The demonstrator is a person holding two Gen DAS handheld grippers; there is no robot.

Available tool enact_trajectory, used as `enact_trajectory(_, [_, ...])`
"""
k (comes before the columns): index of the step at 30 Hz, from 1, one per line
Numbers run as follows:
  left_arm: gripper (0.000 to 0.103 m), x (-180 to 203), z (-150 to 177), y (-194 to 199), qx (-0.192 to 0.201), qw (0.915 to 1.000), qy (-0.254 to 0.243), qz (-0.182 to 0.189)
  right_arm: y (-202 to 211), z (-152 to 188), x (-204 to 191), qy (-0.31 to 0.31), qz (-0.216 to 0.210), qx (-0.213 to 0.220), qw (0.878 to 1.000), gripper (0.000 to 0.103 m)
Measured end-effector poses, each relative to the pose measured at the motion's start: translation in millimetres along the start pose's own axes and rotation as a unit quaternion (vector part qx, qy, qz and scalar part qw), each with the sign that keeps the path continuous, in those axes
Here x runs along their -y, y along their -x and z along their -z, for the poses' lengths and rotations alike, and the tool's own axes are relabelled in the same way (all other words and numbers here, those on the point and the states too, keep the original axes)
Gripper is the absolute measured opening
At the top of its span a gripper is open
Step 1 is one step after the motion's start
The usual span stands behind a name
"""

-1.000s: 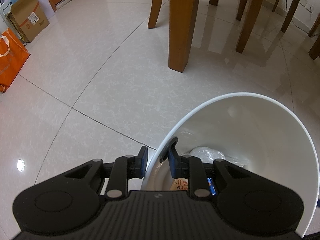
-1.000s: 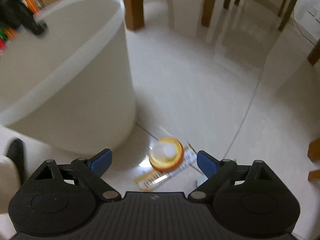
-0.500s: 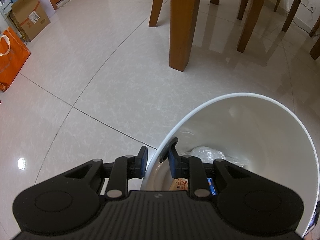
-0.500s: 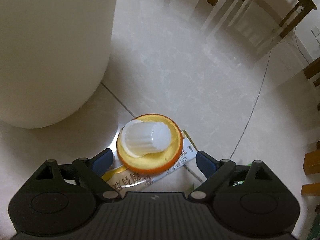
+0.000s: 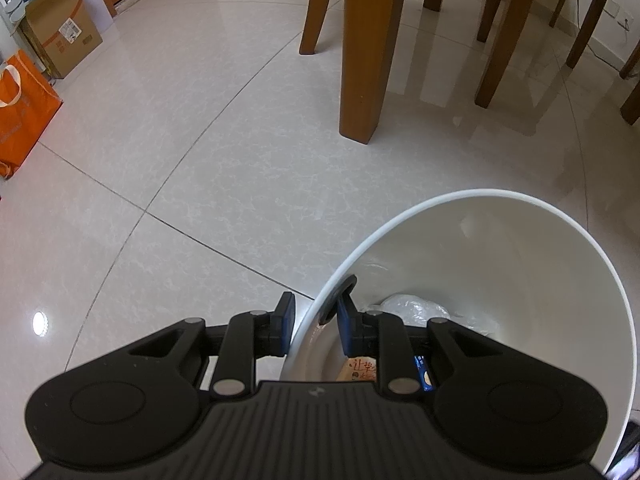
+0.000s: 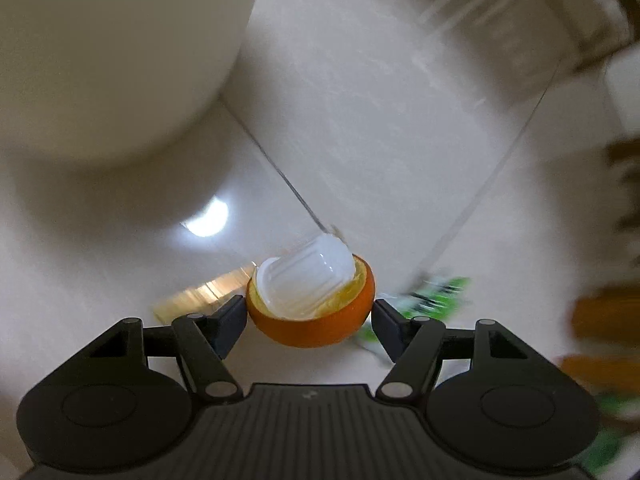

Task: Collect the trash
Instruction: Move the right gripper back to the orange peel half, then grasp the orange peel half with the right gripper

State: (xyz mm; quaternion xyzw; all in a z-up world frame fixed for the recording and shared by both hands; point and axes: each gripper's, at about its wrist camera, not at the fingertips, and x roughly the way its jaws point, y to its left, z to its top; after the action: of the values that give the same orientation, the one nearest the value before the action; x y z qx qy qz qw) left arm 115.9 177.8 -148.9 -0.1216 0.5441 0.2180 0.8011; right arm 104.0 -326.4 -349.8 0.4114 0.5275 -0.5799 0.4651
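left gripper (image 5: 313,322) pinches the bin (image 5: 560,280) rim; right gripper (image 6: 310,318), open wide, should centre on the orange half (image 6: 316,320), close gently, keeping the cup (image 6: 306,280) inside.

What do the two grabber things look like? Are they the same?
Yes, they match. The left gripper and right gripper are both black plastic, with a ribbed body, two round discs, silver rivets on jointed bars, and dark blue finger pads. No cables or sleeves show.

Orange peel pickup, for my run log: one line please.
left gripper: shut on bin rim | right gripper: open around orange peel
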Motion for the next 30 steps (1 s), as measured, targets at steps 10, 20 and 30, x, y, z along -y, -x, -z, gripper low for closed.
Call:
enact_trajectory(10, [0.022, -1.3, -2.5, -0.3, -0.002, 1.0000, 0.003, 0.003, 26.3, 21.7, 9.6, 0.025, -0.061, 0.047, 0.997, 0.081])
enact_trajectory(20, [0.022, -1.3, -2.1, -2.1, -0.002, 1.0000, 0.006, 0.002, 18.8, 40.7, 40.7, -0.002, -0.138, 0.063, 0.988, 0.093])
enact_trajectory(30, [0.022, -0.3, -1.8, -2.2, -0.002, 1.0000, 0.007, 0.001, 3.3, 81.3, 60.5, -0.015, -0.163, 0.030, 0.986, 0.097])
